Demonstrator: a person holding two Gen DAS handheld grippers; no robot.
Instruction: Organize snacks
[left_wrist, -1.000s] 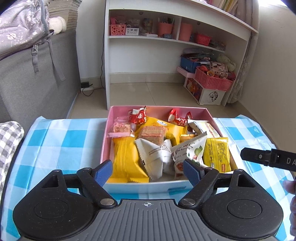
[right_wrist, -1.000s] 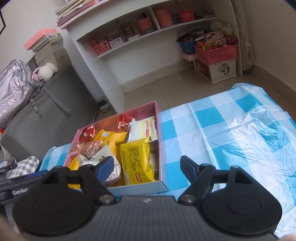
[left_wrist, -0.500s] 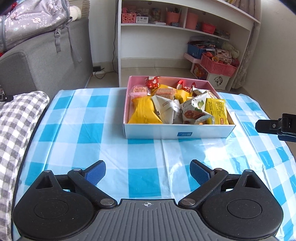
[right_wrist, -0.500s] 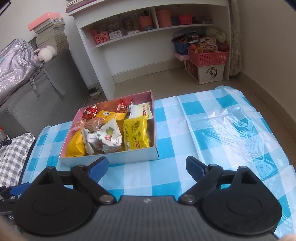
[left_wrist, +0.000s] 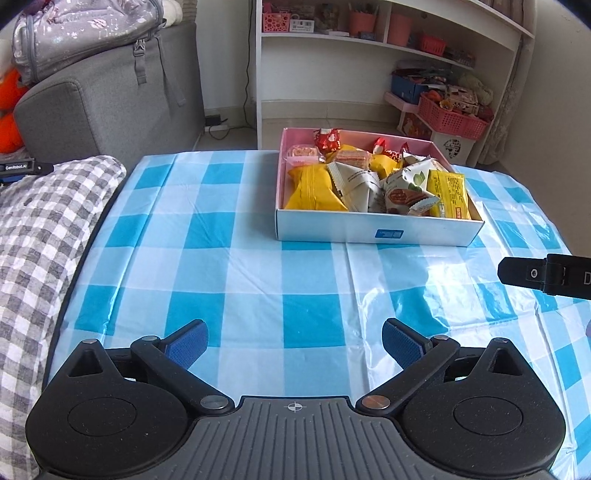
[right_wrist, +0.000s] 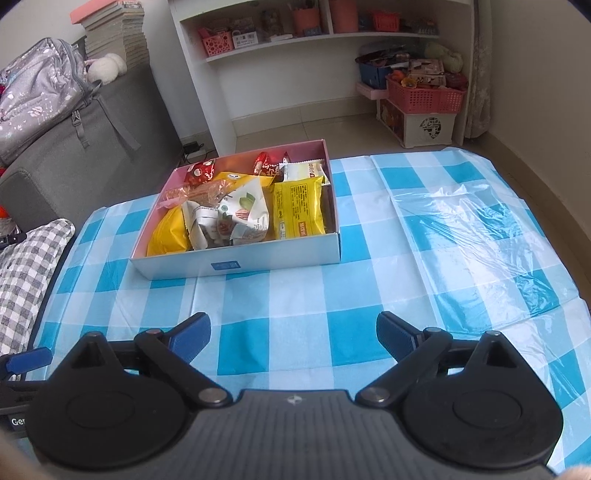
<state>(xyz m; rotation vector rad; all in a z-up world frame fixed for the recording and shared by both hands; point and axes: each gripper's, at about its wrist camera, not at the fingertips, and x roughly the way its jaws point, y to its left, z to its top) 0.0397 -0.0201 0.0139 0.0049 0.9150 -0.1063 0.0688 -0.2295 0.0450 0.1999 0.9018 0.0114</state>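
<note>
A shallow box, white outside and pink inside (left_wrist: 376, 230) (right_wrist: 236, 258), sits on the blue-checked tablecloth (left_wrist: 221, 258), filled with snacks. Among them are a puffy yellow packet (left_wrist: 314, 186), a flat yellow packet (right_wrist: 297, 208), a white nut packet (right_wrist: 242, 212) and red candies (left_wrist: 327, 138). My left gripper (left_wrist: 294, 338) hangs over bare cloth, well short of the box. Its jaws are opening and nothing is between them. My right gripper (right_wrist: 293, 330) is also back from the box, its jaws opening on nothing. Its black side (left_wrist: 546, 275) shows at the left wrist view's right edge.
A grey checked cloth (left_wrist: 33, 236) lies over the table's left edge. Behind stand a grey sofa (left_wrist: 103, 107) with a backpack (left_wrist: 85, 33), a white shelf unit (right_wrist: 295, 74) and a pink basket (right_wrist: 424, 98) on the floor. Crinkled clear plastic (right_wrist: 472, 229) covers the cloth's right part.
Both grippers have drawn back from the box toward the table's near side, so the box looks smaller and farther. The jaws of both have spread wider.
</note>
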